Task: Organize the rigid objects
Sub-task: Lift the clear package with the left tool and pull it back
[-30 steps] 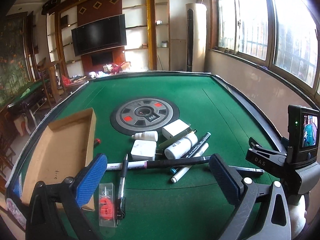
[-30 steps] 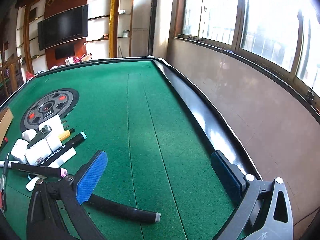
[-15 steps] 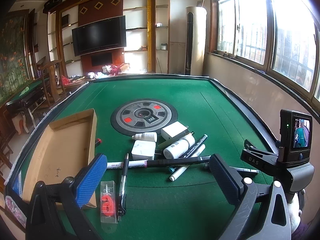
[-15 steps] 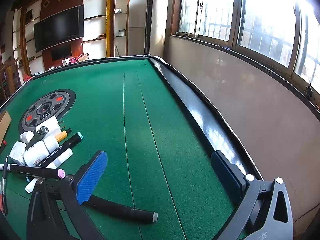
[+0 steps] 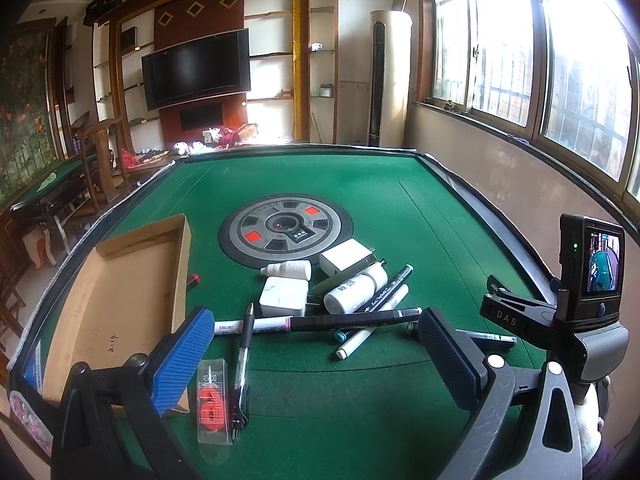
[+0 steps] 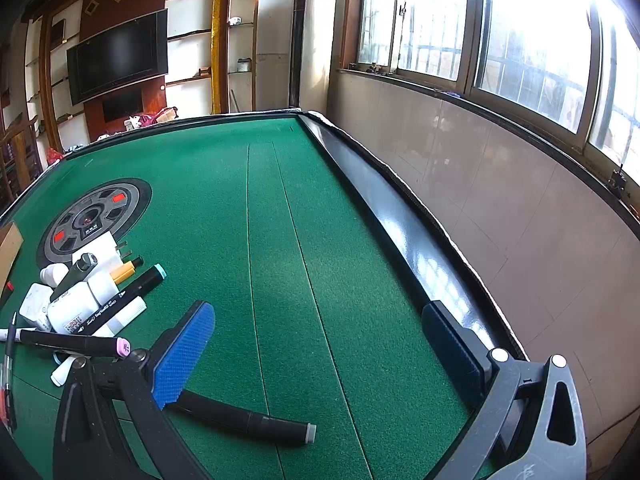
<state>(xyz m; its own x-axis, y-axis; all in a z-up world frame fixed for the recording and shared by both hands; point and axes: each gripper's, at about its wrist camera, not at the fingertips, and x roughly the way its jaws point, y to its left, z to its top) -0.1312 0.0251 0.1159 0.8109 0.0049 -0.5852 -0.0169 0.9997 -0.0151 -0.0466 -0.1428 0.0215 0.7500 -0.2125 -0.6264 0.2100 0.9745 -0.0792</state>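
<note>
Black marker (image 5: 356, 319) lying crosswise, pink end leftward, both grippers (image 5: 316, 354) (image 6: 320, 354) spread wide, empty.

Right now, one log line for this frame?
stage: pre-grasp | left gripper: open, empty | right gripper: open, empty | cardboard box: empty | pens, bottles, chargers: piled on green table

Each gripper (image 5: 316, 354) (image 6: 320, 344) is built from dark grey plastic arms studded with white screws. One blue ridged pad (image 5: 180, 360) and one black pad (image 5: 448, 360) are fitted. "DAS" is printed beside the small screen (image 5: 602, 260).
</note>
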